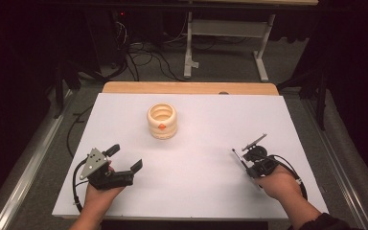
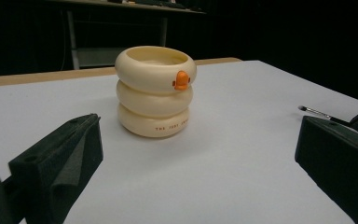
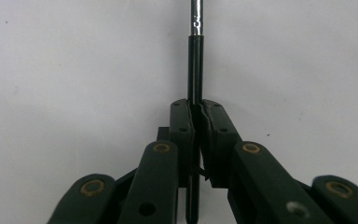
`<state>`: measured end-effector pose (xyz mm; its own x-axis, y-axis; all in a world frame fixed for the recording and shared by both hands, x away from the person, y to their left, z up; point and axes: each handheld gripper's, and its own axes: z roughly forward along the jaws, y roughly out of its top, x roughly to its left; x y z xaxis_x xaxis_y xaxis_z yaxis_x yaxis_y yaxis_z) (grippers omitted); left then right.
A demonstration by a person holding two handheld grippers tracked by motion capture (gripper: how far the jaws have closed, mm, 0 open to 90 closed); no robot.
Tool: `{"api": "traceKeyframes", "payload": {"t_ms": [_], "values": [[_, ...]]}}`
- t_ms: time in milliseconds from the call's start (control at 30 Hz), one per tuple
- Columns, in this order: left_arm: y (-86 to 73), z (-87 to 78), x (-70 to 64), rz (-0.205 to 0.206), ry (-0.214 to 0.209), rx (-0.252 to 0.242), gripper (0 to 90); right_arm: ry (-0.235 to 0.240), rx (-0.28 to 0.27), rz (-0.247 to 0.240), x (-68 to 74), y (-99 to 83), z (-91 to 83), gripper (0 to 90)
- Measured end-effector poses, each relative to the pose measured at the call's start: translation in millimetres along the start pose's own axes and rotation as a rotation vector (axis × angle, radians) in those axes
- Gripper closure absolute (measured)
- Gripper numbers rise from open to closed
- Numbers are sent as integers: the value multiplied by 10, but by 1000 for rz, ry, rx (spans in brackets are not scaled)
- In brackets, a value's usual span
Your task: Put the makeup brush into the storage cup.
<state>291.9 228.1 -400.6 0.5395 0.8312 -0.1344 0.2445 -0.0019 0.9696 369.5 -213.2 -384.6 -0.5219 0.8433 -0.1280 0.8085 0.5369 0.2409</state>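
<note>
Right gripper view — brush (image 3: 195, 60) between pads (image 3: 182, 123)

My high view looks forward and down over the whole table (image 1: 191, 191). My left claw view faces the stacked-ring holder (image 2: 154, 91) at twelve o'clock, low and near; both share it.

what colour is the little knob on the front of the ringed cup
Orange, on the cream cup; the knob shows best in the left gripper view.
</note>
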Motion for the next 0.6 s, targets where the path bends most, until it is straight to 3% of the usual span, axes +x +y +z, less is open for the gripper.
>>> {"api": "traceKeyframes", "payload": {"t_ms": [233,600], "values": [[2,-4,9,-4,0,2,14,-3,-49,0,17,12,-12,860],[-7,4,18,-10,0,9,14,1,-208,40,2,8,-102,860]]}}
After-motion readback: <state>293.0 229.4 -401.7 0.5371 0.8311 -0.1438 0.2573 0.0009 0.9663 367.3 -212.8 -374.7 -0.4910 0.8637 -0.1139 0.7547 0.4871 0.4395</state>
